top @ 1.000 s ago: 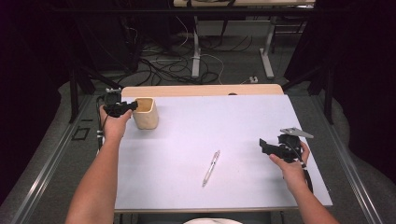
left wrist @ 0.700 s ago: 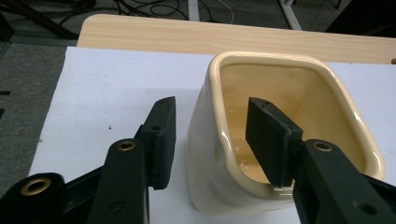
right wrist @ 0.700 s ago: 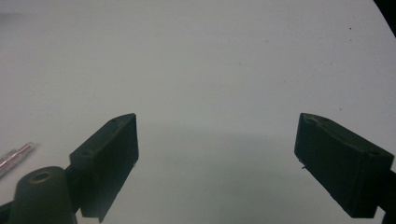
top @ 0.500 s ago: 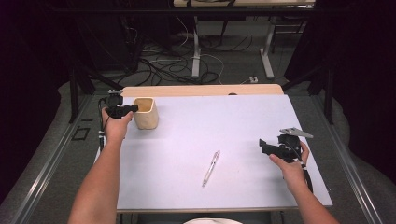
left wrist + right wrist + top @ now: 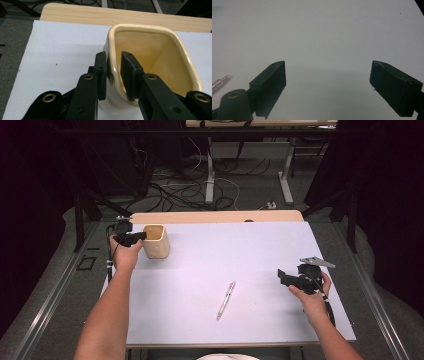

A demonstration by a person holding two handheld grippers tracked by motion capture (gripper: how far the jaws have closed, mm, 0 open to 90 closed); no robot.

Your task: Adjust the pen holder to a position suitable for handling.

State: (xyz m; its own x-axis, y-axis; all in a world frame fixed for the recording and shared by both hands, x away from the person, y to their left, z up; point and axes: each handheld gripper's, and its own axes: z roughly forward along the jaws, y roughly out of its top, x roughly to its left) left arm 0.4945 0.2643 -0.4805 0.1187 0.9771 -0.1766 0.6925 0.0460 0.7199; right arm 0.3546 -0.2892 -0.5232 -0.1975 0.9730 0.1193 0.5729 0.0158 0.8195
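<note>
Two tools are at work: the left tool (image 5: 113, 72) has just been closing and now pinches the near wall of the cream cup (image 5: 155, 241), at the worktop's (image 5: 260, 250) far-left corner. The right tool (image 5: 328, 85) gapes empty; the pen (image 5: 226, 300) lies to its left, long axis running near-to-far.

The table (image 5: 260, 250) takes up the middle of the high view, and the cup (image 5: 156, 241) stands on it in the upper left, near the far edge. The left gripper (image 5: 134, 238) sits just left of the cup, one jaw inside the cup's wall and one outside. The pen (image 5: 226, 300) lies on the table at lower centre, well apart from the cup. The right gripper (image 5: 286, 277) is at the right, beyond the pen, over bare table.
</note>
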